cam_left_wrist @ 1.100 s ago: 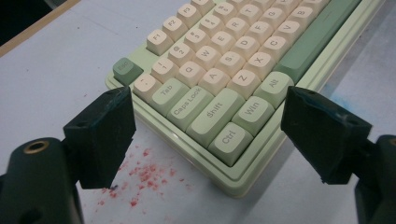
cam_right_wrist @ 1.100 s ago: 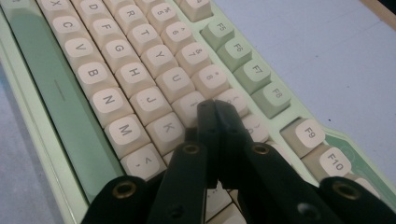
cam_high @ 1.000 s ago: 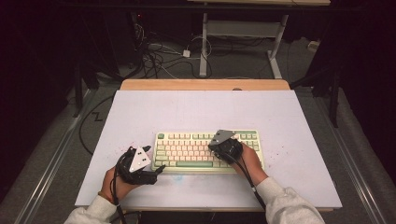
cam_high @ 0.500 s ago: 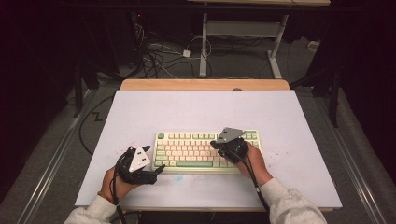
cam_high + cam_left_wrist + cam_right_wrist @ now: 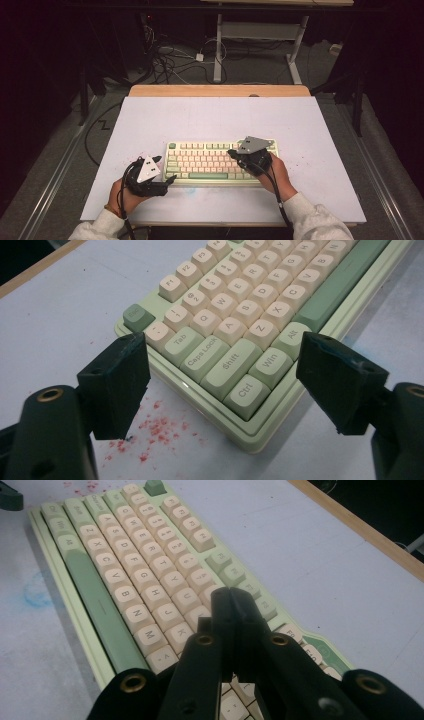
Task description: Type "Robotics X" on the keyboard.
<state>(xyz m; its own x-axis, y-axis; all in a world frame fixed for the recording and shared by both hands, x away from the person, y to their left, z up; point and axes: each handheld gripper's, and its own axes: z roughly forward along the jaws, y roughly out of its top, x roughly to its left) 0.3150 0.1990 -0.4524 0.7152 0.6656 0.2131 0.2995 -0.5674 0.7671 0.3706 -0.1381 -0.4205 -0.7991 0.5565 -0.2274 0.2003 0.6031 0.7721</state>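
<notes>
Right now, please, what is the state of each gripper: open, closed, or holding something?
Left gripper: open, empty, jaws either side of the keyboard's near left corner.
Right gripper: closed, holding nothing, tips over the keys.

Pale green keyboard with cream and green keys; white table, red specks.

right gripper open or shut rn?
Shut. In the right gripper view, the right gripper has its two black fingers pressed flat together with no gap and nothing between them, tips poised above the keyboard.
</notes>
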